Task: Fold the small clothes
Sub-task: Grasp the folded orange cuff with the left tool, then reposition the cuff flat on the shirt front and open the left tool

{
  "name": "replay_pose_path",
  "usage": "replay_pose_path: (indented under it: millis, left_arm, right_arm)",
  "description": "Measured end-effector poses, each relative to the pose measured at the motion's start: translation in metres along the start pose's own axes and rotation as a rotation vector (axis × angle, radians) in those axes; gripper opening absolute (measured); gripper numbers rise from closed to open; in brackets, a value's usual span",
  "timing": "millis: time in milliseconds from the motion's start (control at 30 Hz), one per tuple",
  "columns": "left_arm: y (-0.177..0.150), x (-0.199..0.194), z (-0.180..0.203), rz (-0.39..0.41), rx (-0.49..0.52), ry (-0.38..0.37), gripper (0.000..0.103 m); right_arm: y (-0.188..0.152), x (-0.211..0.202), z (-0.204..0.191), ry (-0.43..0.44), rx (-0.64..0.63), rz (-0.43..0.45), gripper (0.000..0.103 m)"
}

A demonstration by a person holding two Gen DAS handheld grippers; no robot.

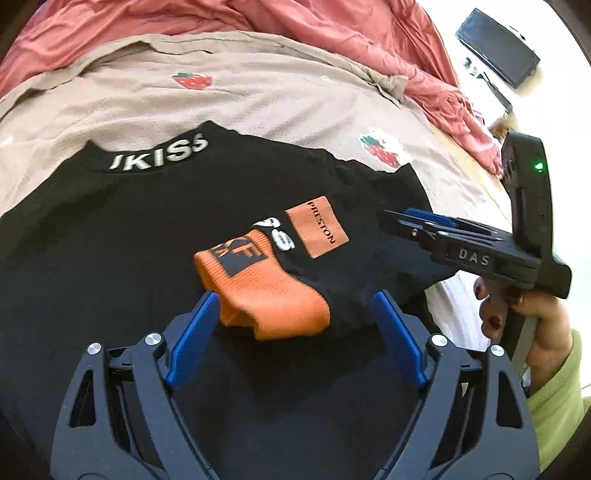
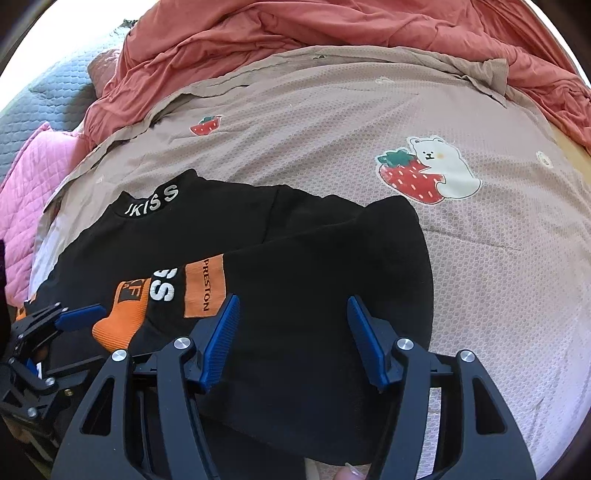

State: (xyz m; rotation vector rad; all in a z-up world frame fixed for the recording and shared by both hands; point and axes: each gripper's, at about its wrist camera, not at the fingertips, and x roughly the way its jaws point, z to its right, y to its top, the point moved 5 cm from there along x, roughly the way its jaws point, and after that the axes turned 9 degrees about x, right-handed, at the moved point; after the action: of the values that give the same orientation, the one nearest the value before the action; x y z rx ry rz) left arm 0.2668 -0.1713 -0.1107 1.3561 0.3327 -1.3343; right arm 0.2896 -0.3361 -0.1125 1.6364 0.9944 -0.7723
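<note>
A black long-sleeved top (image 1: 147, 229) (image 2: 325, 266) lies flat on the bed, its collar lettered "UKISS" at the far side. One sleeve is folded across its body, showing an orange "PRESTON" patch (image 1: 317, 230) (image 2: 205, 290) and an orange ribbed cuff (image 1: 258, 291) (image 2: 122, 317). My left gripper (image 1: 295, 317) (image 2: 59, 339) stands open around the cuff, which lies against the left pad (image 1: 195, 332). My right gripper (image 2: 293, 317) (image 1: 400, 218) hovers open over the top's black right part with nothing pinched.
The top rests on a beige blanket (image 2: 369, 110) printed with strawberries and a bear (image 2: 436, 166). A rumpled coral quilt (image 2: 295, 33) lies behind, a pink quilted cover (image 2: 33, 184) at left. A hand in a lime sleeve (image 1: 554, 387) holds the right gripper.
</note>
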Motion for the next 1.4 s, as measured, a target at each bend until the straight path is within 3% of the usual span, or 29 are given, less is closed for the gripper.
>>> replay_pose_path:
  millis: [100, 267, 333, 433, 600, 733, 767, 800, 833, 867, 1033, 1200, 1333, 1400]
  left_arm:
    - [0.004, 0.012, 0.002, -0.017, -0.002, -0.053, 0.078]
    - [-0.005, 0.017, 0.006, -0.045, -0.086, -0.144, 0.078]
    - [-0.019, 0.016, 0.006, -0.097, -0.065, -0.099, 0.078]
    - [-0.028, 0.007, 0.006, -0.093, -0.063, -0.089, 0.077]
    - [-0.025, 0.002, -0.011, -0.065, -0.193, -0.008, 0.079]
    - [-0.023, 0.014, -0.011, -0.063, -0.268, 0.007, 0.079]
    - [-0.021, 0.015, -0.009, -0.059, -0.273, 0.033, 0.070]
    - [-0.021, 0.016, -0.010, -0.053, -0.292, 0.066, 0.031]
    - [-0.020, 0.017, -0.009, -0.048, -0.314, 0.046, 0.024]
    - [-0.019, 0.017, -0.008, -0.041, -0.331, 0.031, 0.023]
    - [-0.002, -0.016, -0.009, 0.048, -0.259, 0.108, 0.018]
    - [0.018, -0.087, -0.038, 0.173, -0.189, 0.293, 0.018]
    - [0.007, -0.109, -0.080, 0.146, -0.218, 0.411, 0.018]
    - [-0.003, -0.107, -0.097, 0.118, -0.238, 0.430, 0.018]
  right_arm:
    - [0.000, 0.000, 0.001, 0.000, 0.002, 0.000, 0.059]
    - [0.000, 0.003, 0.007, 0.004, 0.019, -0.010, 0.059]
    - [0.001, 0.003, 0.009, 0.015, 0.035, -0.014, 0.059]
    - [0.003, 0.001, 0.011, 0.036, 0.065, -0.015, 0.059]
    - [0.007, -0.008, 0.014, 0.030, 0.078, 0.023, 0.063]
    - [0.014, -0.020, 0.018, 0.016, 0.088, 0.085, 0.069]
    - [0.015, -0.021, 0.020, 0.017, 0.095, 0.087, 0.069]
    - [0.015, -0.020, 0.022, 0.019, 0.105, 0.087, 0.069]
    - [0.015, -0.020, 0.024, 0.028, 0.117, 0.084, 0.069]
    - [0.015, -0.020, 0.024, 0.037, 0.124, 0.082, 0.069]
    - [0.019, -0.026, 0.029, 0.064, 0.148, 0.100, 0.069]
    - [0.022, -0.028, 0.039, 0.063, 0.196, 0.109, 0.069]
    - [0.020, -0.023, 0.042, 0.058, 0.216, 0.090, 0.069]
    - [0.018, -0.022, 0.039, 0.049, 0.197, 0.088, 0.069]
